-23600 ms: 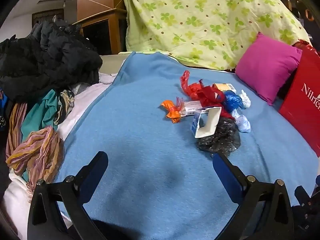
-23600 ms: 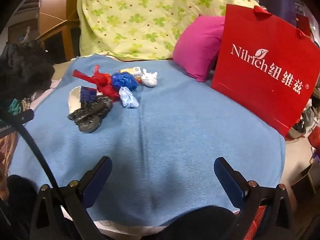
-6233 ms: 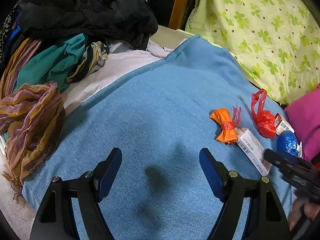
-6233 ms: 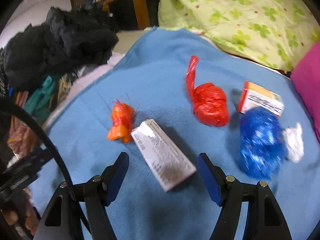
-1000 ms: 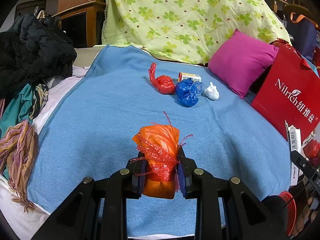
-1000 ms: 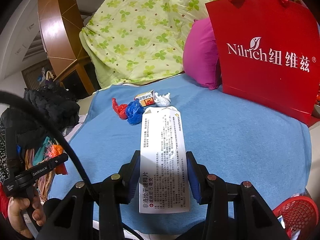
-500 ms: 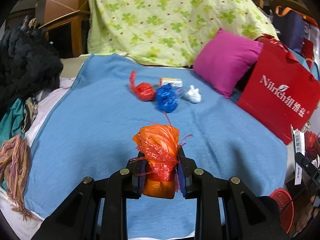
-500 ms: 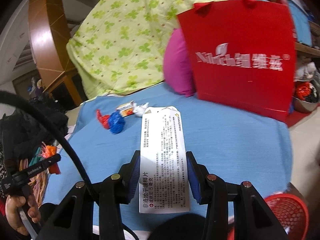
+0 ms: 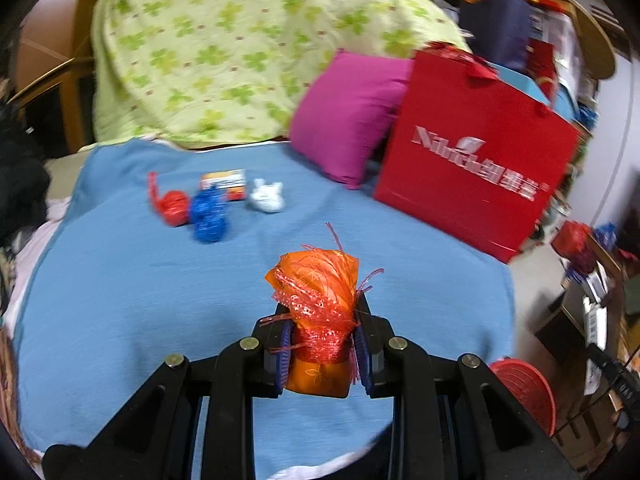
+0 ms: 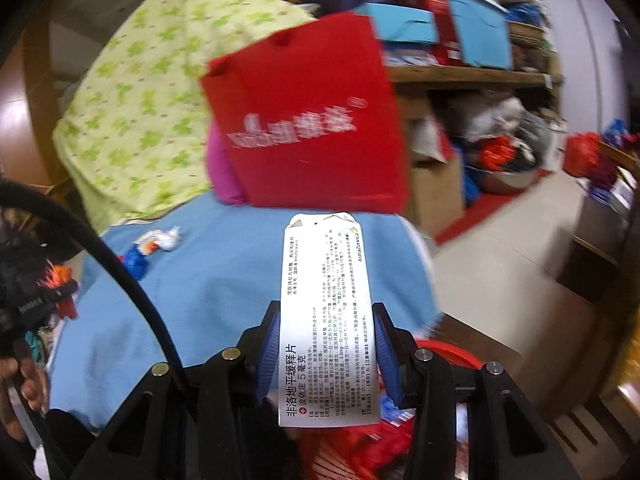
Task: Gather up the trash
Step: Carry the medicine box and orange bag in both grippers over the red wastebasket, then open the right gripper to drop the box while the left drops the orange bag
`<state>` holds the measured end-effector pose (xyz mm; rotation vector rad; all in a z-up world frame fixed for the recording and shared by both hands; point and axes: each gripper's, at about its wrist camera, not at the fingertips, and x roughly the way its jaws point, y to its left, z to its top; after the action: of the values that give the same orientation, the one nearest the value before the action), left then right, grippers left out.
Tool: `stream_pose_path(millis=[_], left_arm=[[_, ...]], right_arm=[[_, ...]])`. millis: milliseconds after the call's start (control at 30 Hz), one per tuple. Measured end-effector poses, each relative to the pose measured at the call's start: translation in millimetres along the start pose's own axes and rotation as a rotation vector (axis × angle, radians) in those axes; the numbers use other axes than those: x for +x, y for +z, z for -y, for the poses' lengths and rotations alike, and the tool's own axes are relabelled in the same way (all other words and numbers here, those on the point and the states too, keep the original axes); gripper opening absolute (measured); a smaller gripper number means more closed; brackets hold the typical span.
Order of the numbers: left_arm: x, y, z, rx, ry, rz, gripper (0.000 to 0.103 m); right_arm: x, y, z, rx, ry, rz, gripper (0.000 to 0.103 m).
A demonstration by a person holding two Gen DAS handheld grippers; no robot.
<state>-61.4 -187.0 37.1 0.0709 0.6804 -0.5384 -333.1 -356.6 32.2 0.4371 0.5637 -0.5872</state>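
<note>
Left hand-held gripper [image 9: 322, 354] is clamped on one orange wrapper bundle [image 9: 318, 300], raised above the blue bed cover [image 9: 120, 300]. Right hand-held gripper [image 10: 326, 360] grips one white medicine box [image 10: 326, 320] over one red basket [image 10: 448, 354]. Four trash items lie on the bed: red bag [image 9: 172, 204], blue bag [image 9: 209, 216], small carton [image 9: 224, 182], white wad [image 9: 267, 198].
</note>
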Motion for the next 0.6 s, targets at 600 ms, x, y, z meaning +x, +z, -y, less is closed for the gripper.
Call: stream_pose_path(millis=[600], left_arm=[[1,-19,145,0.217,-0.210,-0.053,0.029]], right_arm=[[26,-67,79,0.140,-0.111,-0.195,0.069]])
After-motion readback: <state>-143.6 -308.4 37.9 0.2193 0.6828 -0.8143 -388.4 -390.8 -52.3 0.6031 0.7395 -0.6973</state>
